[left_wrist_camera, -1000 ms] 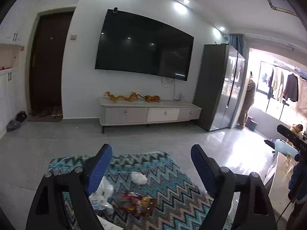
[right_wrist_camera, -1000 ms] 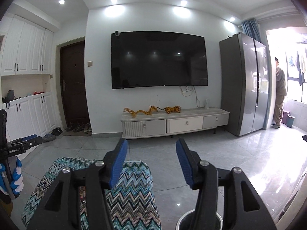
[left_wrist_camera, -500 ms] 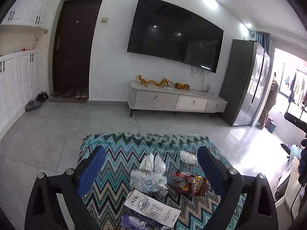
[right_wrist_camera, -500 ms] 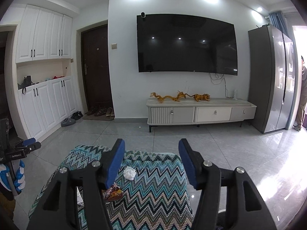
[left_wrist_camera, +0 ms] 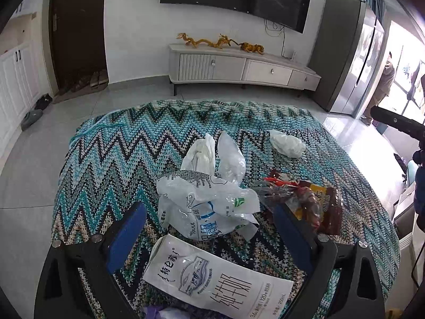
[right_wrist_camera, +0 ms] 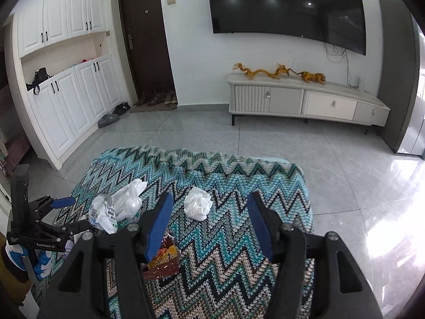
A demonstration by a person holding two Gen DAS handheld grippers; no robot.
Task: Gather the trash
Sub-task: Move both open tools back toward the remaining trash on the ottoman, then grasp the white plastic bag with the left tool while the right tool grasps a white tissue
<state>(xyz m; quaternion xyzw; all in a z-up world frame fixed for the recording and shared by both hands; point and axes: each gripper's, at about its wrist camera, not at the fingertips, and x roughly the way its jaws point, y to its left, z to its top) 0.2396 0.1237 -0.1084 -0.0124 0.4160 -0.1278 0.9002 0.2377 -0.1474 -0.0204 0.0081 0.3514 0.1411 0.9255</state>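
a zigzag blanket (left_wrist_camera: 138, 159) in teal, black and cream covers the low surface in front. beyond it lies a grey tiled floor (right_wrist_camera: 265, 138). a big dark television (right_wrist_camera: 287, 8) hangs on the white wall above a long pale cabinet (right_wrist_camera: 305, 101) that carries golden dragon figures (right_wrist_camera: 260, 71). left of that stands a dark door (right_wrist_camera: 144, 42) with shoes (right_wrist_camera: 159, 97) at its foot, then white cupboards (right_wrist_camera: 61, 61). a grey fridge (left_wrist_camera: 345, 53) stands at the right.

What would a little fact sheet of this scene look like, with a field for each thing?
surface: zigzag cloth
trash: crumpled plastic bag, flat milk carton, red snack wrapper, white tissue ball
left gripper: open, fingers either side of the plastic bag, not gripping
right gripper: open, empty, above the cloth
background: television, cabinet
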